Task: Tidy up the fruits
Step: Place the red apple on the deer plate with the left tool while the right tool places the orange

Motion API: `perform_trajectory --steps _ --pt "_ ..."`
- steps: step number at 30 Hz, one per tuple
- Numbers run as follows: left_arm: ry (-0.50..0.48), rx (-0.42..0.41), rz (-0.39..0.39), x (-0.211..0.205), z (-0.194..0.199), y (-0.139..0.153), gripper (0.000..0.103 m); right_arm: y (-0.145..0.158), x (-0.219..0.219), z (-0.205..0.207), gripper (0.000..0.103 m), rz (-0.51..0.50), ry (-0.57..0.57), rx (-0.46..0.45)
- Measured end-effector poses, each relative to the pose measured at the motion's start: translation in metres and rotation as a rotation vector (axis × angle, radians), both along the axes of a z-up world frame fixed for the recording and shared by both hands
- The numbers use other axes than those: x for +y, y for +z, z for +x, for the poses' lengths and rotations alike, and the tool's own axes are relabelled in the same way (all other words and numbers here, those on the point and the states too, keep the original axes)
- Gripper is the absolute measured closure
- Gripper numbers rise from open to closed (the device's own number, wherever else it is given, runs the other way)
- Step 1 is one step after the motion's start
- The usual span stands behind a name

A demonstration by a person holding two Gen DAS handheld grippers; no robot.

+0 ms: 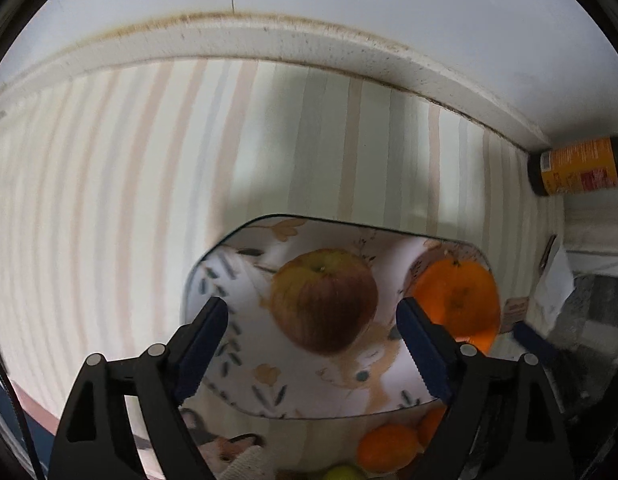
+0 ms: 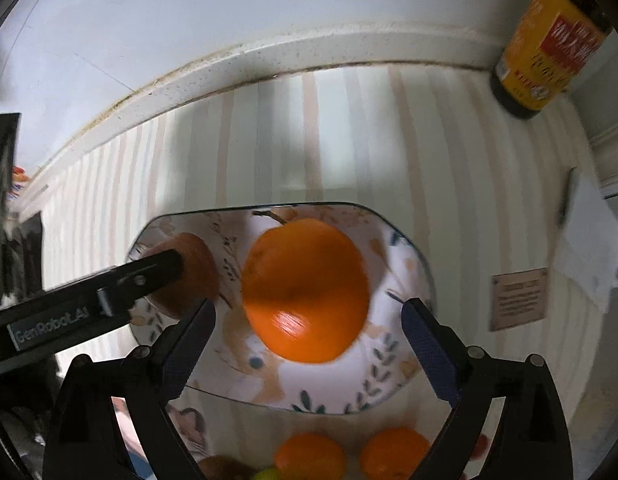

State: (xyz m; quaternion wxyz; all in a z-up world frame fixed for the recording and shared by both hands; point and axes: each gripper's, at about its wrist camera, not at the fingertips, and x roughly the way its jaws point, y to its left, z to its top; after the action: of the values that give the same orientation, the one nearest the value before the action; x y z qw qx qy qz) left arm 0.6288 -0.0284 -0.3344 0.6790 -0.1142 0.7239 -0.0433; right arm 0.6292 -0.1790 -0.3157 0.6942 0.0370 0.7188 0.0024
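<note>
A patterned plate [image 1: 245, 384] lies on a striped cloth. On it sit a red-green apple [image 1: 324, 300] and a large orange [image 1: 457, 300]. My left gripper [image 1: 313, 344] is open, its jaws wide on either side of the apple, just above it. In the right wrist view the plate [image 2: 397, 364] holds the orange [image 2: 305, 290] in the middle and the apple [image 2: 193, 276] at its left, partly behind the left gripper's finger [image 2: 121, 284]. My right gripper [image 2: 309, 340] is open, jaws wide around the orange.
Small oranges [image 2: 311, 458] and a green fruit [image 2: 269, 474] lie near the plate's front edge. An orange-labelled jar [image 2: 549, 36] stands at the back right by the wall ledge. White paper [image 2: 589, 248] and a brown card [image 2: 519, 300] lie at the right.
</note>
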Motion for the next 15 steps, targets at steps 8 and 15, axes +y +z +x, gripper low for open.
perform_trajectory --steps 8,15 --pt "-0.03 -0.117 0.102 0.016 -0.043 0.046 0.017 0.033 -0.003 -0.033 0.007 -0.067 0.022 -0.036" --pt "-0.025 -0.219 0.114 0.027 -0.093 0.088 0.017 0.072 -0.003 -0.076 0.007 -0.075 0.017 -0.105"
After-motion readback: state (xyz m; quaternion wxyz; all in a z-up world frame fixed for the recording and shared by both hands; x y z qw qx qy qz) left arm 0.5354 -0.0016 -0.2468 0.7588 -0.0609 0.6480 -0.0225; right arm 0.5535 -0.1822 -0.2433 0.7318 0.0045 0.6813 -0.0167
